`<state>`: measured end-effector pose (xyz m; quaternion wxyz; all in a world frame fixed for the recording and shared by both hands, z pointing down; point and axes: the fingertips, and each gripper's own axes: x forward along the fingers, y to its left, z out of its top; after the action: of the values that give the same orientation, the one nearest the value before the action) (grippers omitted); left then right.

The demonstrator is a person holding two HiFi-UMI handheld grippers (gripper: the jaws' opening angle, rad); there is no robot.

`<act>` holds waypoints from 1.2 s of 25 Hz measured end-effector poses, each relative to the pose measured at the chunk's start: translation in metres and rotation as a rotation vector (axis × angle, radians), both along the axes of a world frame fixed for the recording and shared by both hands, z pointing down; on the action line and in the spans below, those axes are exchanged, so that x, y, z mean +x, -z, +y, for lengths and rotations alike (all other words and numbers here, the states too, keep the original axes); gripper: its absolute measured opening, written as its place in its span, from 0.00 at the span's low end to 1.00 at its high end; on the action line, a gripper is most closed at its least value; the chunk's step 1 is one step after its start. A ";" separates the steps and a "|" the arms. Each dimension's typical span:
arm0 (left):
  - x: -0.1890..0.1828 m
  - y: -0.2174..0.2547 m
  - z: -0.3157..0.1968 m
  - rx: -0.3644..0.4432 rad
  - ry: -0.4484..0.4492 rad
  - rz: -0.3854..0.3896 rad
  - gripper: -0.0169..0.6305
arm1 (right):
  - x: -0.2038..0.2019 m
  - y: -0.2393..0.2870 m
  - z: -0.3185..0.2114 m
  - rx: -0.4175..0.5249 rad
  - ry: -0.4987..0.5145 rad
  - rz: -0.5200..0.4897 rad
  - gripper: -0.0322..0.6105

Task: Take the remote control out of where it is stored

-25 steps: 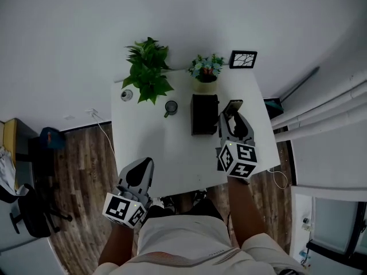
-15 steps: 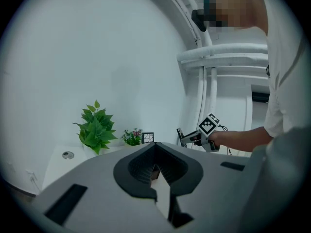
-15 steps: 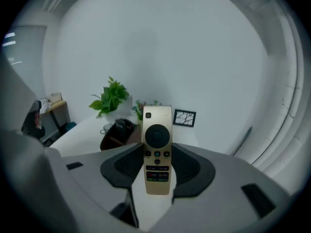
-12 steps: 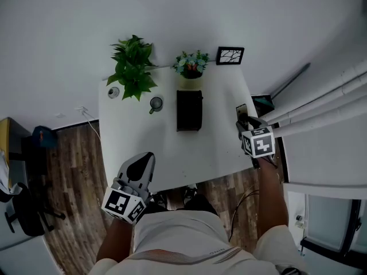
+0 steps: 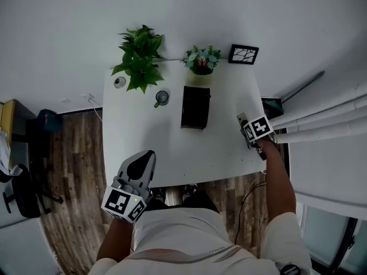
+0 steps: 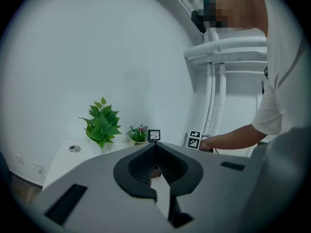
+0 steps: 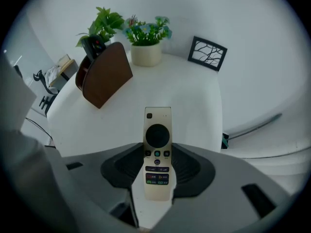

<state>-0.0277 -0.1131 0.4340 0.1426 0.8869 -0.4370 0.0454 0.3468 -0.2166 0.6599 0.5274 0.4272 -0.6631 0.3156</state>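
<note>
The right gripper [image 7: 158, 174] pinches the remote control [image 7: 158, 135] by its lower half, buttons up, top poking past the jaws. It is clear of the brown holder [image 7: 104, 76], well to its right. The left gripper [image 6: 156, 165] has its jaws pressed together.

Cream remote control [image 7: 158, 152], buttons up; gripped.

A table [image 5: 137, 125] stands on wood floor [image 5: 74, 153] against a white wall [image 5: 229, 10].
</note>
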 end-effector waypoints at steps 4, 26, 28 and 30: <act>0.003 -0.003 -0.002 -0.009 0.011 -0.007 0.04 | -0.002 -0.022 -0.005 -0.091 0.048 0.025 0.34; -0.005 0.017 -0.023 0.055 -0.031 -0.007 0.04 | -0.056 0.112 -0.006 0.454 -0.099 -0.225 0.29; -0.006 0.019 -0.025 0.051 -0.035 0.001 0.04 | -0.070 0.138 0.004 0.568 -0.144 -0.279 0.21; -0.009 0.022 -0.026 0.044 -0.036 0.009 0.04 | -0.089 0.157 0.016 0.640 -0.164 -0.331 0.20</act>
<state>-0.0372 -0.1394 0.4119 0.1241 0.8978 -0.4212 0.0345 0.2580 -0.2009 0.5027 0.2255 0.5654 -0.7682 0.1983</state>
